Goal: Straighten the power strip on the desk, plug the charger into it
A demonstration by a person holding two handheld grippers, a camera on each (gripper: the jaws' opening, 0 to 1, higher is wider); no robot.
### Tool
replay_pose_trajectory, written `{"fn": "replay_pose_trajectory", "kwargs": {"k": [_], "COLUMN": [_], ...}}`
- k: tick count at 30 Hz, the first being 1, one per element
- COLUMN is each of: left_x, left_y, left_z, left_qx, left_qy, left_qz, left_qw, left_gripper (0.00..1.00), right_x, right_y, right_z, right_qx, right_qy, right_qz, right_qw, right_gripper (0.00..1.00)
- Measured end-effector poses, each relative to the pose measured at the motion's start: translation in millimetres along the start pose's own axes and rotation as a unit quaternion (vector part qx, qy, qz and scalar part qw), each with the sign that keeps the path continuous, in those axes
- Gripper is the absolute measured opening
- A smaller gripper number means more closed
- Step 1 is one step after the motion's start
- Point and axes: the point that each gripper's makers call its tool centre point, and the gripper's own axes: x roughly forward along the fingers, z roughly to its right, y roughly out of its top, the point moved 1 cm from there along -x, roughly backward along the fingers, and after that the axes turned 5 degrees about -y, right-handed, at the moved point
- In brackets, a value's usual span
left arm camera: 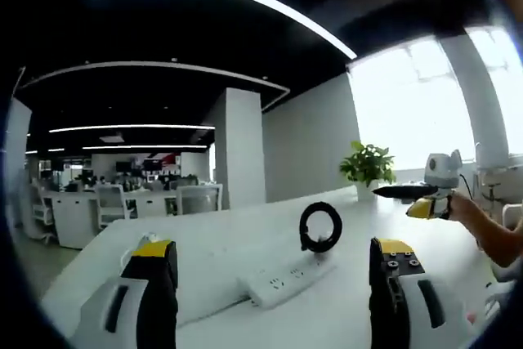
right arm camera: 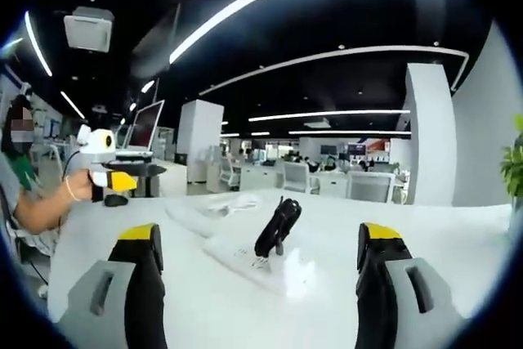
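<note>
White desk lies under both of your tools. In the left gripper view your left gripper has its yellow-tipped jaws spread wide and holds nothing; the white power strip lies on the desk between them, set at a slant. A black coiled cable stands just behind it, touching its far end. A potted plant sits near the window, and another person's hand holds a similar tool at the right edge. In the right gripper view your right gripper is also spread and empty, with the strip and black cable between its jaws.
</note>
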Motion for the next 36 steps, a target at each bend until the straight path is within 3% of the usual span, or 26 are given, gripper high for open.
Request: {"fn": "replay_pose_trajectory", "kwargs": {"k": [4,10,14,21,29,36], "left_x": [-9,-21,-29,-43,-57,-66], "left_y": [-7.8,-17.4,-18.4,-20.7,-23.4,-30.0], "left_z": [5.5,9.5,8.9,7.1,12.2,14.1], "left_qx": [-0.003,-0.001,-0.010,-0.009,-0.013,-0.015], "left_qy": [0.005,0.016,0.026,0.046,0.060,0.076], "left_qz": [-0.015,-0.025,-0.017,-0.015,-0.011,-0.004], "left_qw": [0.9999,0.9995,0.9995,0.9988,0.9981,0.9970], "left_gripper": [0.99,0.99,0.99,0.99,0.99,0.99], "right_x": [-5,-14,-20,-37,-51,-63], "right_y": [-2.1,-14.5,-14.3,-3.6,-8.3,-25.4], "right_z": [-6,-13,-16,-23,-24,-28], "right_qx": [0.002,-0.021,-0.020,0.022,0.019,0.012], "right_qy": [-0.002,-0.005,-0.009,-0.006,-0.020,-0.035], "right_qz": [-0.003,-0.034,-0.030,0.001,-0.005,-0.023], "right_qw": [1.0000,0.9992,0.9993,0.9997,0.9996,0.9990], "right_gripper": [0.99,0.97,0.96,0.95,0.94,0.93]}}
